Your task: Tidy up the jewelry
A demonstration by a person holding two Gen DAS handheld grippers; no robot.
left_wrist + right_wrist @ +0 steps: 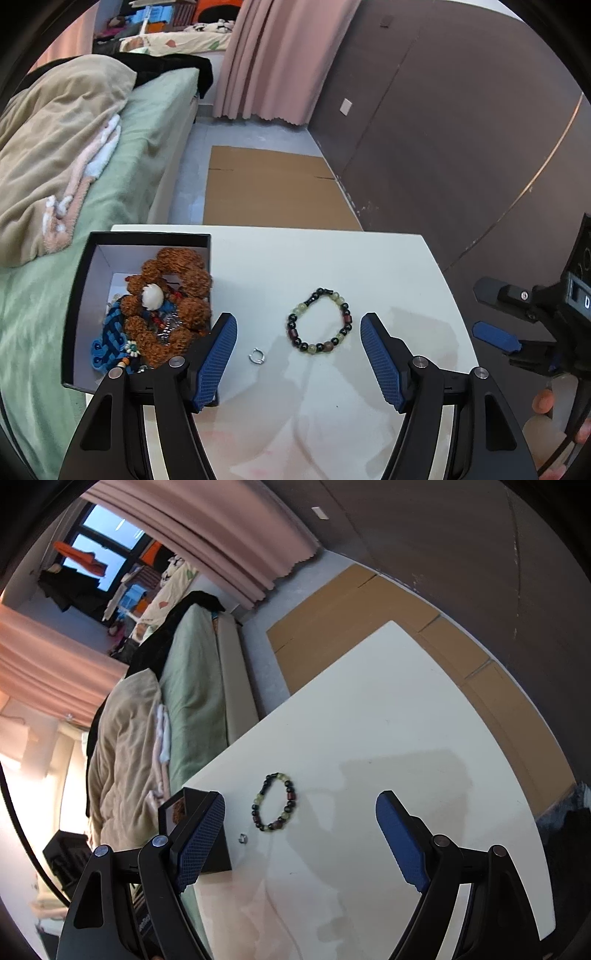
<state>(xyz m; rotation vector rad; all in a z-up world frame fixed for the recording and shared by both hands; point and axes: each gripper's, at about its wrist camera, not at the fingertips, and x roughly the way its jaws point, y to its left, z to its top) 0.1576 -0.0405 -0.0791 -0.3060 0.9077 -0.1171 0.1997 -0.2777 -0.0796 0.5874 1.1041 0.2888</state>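
Note:
A beaded bracelet [320,319] of black, pale green and dark red beads lies flat on the white table [332,258]. Left of it lies a small silver ring [255,357]. A black box [88,280] at the table's left edge holds brown knobbly beads, a blue woven piece and other jewelry. My left gripper [299,325] hovers open above the table, the ring and bracelet lying between its blue pads, untouched. In the right wrist view the bracelet [276,802], the ring [242,838] and the box [201,830] show again; my right gripper [300,805] is open and empty, off the bracelet.
A bed with a green sheet [110,155] and a beige blanket [48,140] runs along the table's left side. Flattened cardboard [273,188] lies on the floor beyond the table. A dark wall [461,110] stands on the right, pink curtains [280,55] behind.

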